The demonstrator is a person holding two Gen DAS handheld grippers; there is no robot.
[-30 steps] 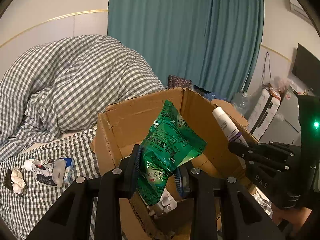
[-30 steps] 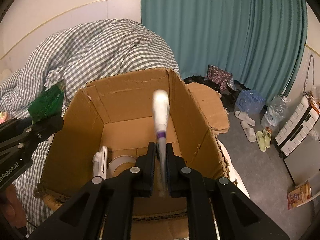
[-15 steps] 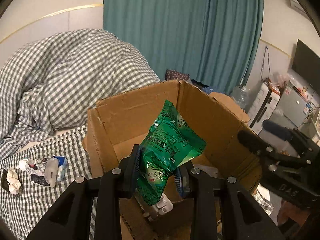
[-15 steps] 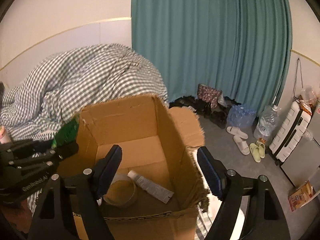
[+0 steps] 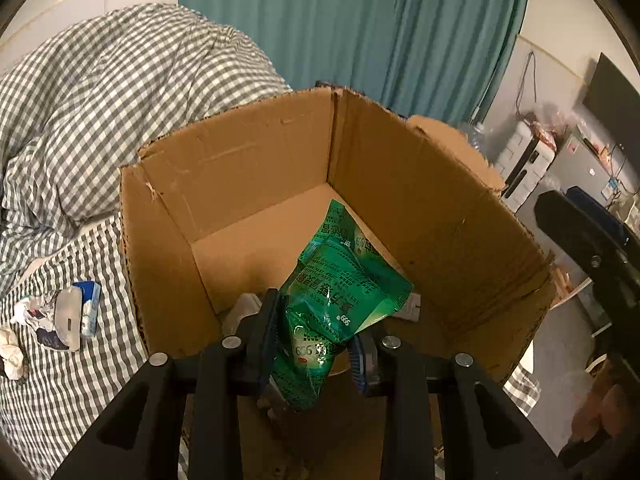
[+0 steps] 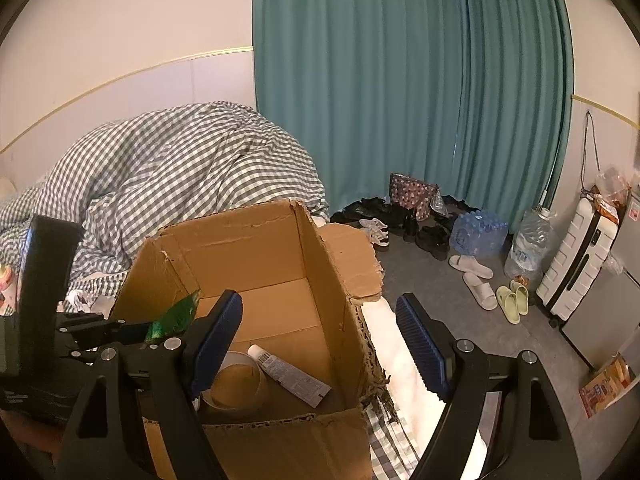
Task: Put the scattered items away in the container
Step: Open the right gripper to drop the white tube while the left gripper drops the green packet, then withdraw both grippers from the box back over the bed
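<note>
Already the crinkled green foil packet (image 5: 340, 300) hangs between the opening left tongs (image 5: 316, 344), pads barely touching, its long axis tilted up over the open brown cardboard box (image 5: 256, 168); right tongs (image 6: 320, 340) gape empty beside it.

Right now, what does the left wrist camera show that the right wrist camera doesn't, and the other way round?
Only the left wrist view shows the green packet's printed face between the left claw's opening jaws, plus crumpled wrappers lying on the checked sheet. Only the right wrist view shows the white tube and tape roll lying in the box, the right claw open and empty, and shoes on the floor. Both show the cardboard box, the checked duvet and the teal curtain.
</note>
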